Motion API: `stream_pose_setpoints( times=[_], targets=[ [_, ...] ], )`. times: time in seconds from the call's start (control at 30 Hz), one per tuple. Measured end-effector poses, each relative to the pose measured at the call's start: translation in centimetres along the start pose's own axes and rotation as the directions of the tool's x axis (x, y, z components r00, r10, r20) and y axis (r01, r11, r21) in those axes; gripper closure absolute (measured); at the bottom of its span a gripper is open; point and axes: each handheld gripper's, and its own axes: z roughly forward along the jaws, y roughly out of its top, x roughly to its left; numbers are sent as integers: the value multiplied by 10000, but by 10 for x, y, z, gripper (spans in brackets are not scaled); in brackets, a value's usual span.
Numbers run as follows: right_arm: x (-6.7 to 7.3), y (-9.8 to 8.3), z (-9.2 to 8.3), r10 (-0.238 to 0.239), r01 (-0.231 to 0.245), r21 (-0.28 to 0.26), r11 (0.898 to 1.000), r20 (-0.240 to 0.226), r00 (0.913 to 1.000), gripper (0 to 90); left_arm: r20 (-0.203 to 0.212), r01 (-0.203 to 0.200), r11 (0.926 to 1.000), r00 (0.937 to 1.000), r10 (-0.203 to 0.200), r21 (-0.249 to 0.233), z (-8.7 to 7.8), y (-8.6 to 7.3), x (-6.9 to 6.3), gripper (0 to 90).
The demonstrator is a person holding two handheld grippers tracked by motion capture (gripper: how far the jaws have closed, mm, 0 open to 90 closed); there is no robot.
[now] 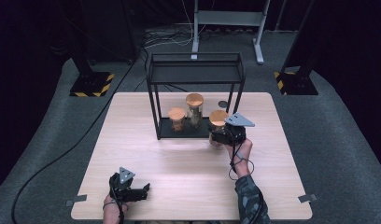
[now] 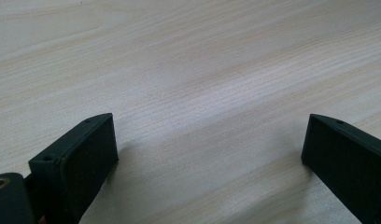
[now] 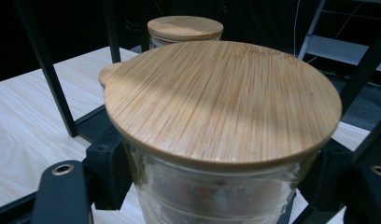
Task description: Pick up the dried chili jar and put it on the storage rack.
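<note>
My right gripper (image 1: 220, 136) is shut on a glass jar with a round bamboo lid (image 1: 218, 117) at the front right corner of the black wire rack (image 1: 153, 100). In the right gripper view the lid (image 3: 221, 98) sits close in front, and a black finger (image 3: 109, 172) presses each side of the glass. Whether the jar rests on the lower shelf (image 1: 191, 134) or hangs just over it I cannot tell. My left gripper (image 1: 145, 190) lies near the table's front left, jaws wide apart over bare wood (image 2: 202, 56), nothing between them (image 2: 209, 135).
Two more bamboo-lidded jars stand on the lower shelf: a short one (image 1: 176, 119) at the left and a tall one (image 1: 194, 109) in the middle, the tall one's lid (image 3: 185, 27) behind the held jar. A small dark disc (image 1: 222, 103) lies behind the rack.
</note>
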Motion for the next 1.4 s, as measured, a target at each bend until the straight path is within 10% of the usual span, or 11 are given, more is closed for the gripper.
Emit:
stream_pose_setpoints(
  times=[1.4],
  targets=[
    [-1,9,46,468,-478,265,9985,381,9982,242,0,16,10000,10000,-16,-11,0,0,0,29]
  ],
)
